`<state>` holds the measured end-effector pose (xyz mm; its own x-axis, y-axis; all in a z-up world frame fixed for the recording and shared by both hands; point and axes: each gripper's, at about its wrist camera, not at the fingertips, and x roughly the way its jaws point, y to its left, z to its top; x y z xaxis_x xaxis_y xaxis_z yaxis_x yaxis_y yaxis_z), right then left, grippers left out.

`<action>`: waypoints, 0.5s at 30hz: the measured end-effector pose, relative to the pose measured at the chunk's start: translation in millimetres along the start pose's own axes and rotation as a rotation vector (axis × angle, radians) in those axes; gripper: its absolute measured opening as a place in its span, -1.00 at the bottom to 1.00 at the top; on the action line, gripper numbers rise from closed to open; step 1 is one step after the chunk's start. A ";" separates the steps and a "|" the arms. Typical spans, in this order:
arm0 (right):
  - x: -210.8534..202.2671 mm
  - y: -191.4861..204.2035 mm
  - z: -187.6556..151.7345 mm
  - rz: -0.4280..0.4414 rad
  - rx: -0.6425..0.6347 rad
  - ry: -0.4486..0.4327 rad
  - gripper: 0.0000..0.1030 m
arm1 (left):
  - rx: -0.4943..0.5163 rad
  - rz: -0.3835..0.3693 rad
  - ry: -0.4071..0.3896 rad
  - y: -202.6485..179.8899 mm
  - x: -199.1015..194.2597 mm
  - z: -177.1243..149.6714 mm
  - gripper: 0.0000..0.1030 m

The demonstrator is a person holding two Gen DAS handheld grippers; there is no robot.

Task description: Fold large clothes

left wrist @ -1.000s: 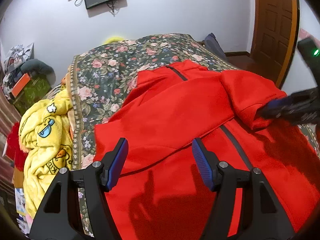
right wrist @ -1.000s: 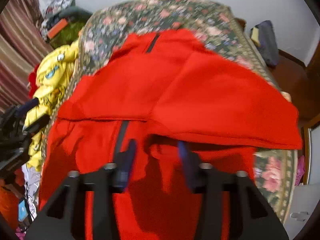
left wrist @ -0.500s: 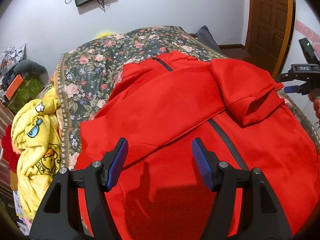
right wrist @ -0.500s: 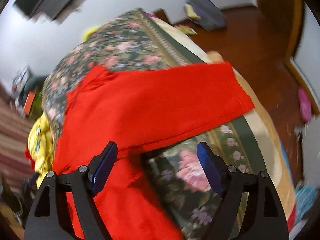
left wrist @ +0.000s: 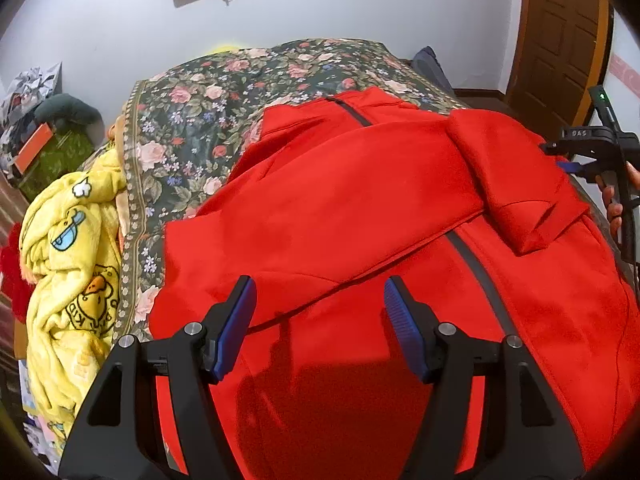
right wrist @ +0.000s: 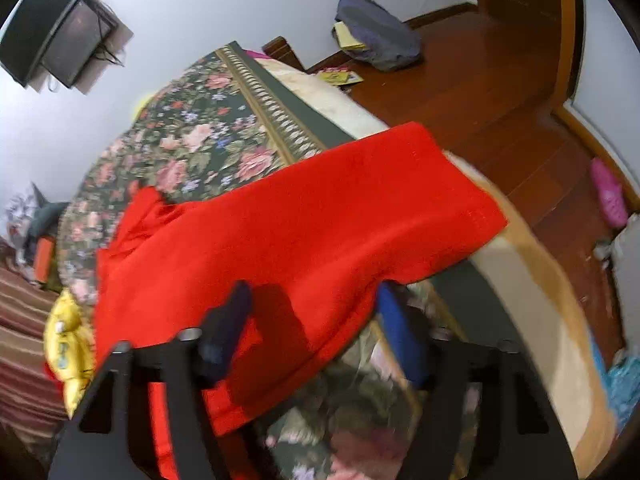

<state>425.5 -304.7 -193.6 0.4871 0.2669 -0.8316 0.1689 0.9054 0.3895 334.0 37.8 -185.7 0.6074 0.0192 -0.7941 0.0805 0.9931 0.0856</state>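
- A yellow blanket point(left wrist: 68, 264) printed with ducks hangs over the bed's left edge, apart from the work.
- The bed point(left wrist: 192, 120), under its floral cover, carries the red jacket point(left wrist: 360, 216), which lies zip-side up across the near half, from close to the left edge over to the right edge.
- The left sleeve point(left wrist: 320, 208) is already folded in, lying slantwise across the chest and over the dark zip point(left wrist: 476, 268).
- The left gripper point(left wrist: 316, 316) hovers above the jacket's lower front with its blue pads spread and nothing between them, so it is released.
- The right sleeve point(right wrist: 320, 216) is not folded yet, by my reading: in the right wrist view it stretches out flat to the bed's right edge, its cuff end reaching just over that edge.
- The right gripper point(right wrist: 316, 320) sits at that sleeve's near hem and its jaws are closing, with red cloth between them (the blur hides whether the pads press yet).
- Left to do, I judge: bring this sleeve across, then fold the body up from the hem.
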 end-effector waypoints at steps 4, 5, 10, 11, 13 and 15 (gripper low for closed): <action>1.2 2.9 7.4 -0.043 -0.054 0.017 -0.83 | -0.021 0.005 0.004 8.0 1.7 -2.3 0.27; -3.3 7.8 7.6 -0.033 -0.073 0.007 -0.84 | -0.026 0.005 0.004 10.2 1.6 -2.5 0.27; -41.4 47.7 8.9 -0.019 -0.223 -0.078 -0.85 | -0.059 0.005 -0.004 22.8 -3.4 -3.5 0.27; -47.8 56.6 9.6 -0.010 -0.245 -0.092 -0.85 | -0.066 0.004 -0.009 25.3 -5.3 -3.4 0.27; -70.5 82.6 8.8 0.026 -0.310 -0.130 -0.85 | -0.079 0.003 -0.021 29.8 -10.6 -3.7 0.27; -87.0 108.2 6.5 0.072 -0.356 -0.149 -0.85 | -0.090 0.001 -0.034 34.4 -16.3 -3.9 0.27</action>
<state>407.0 -232.1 -76.5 0.6102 0.3070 -0.7304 -0.1652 0.9509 0.2616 323.8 72.0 -172.2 0.6338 0.0180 -0.7733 0.0094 0.9995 0.0311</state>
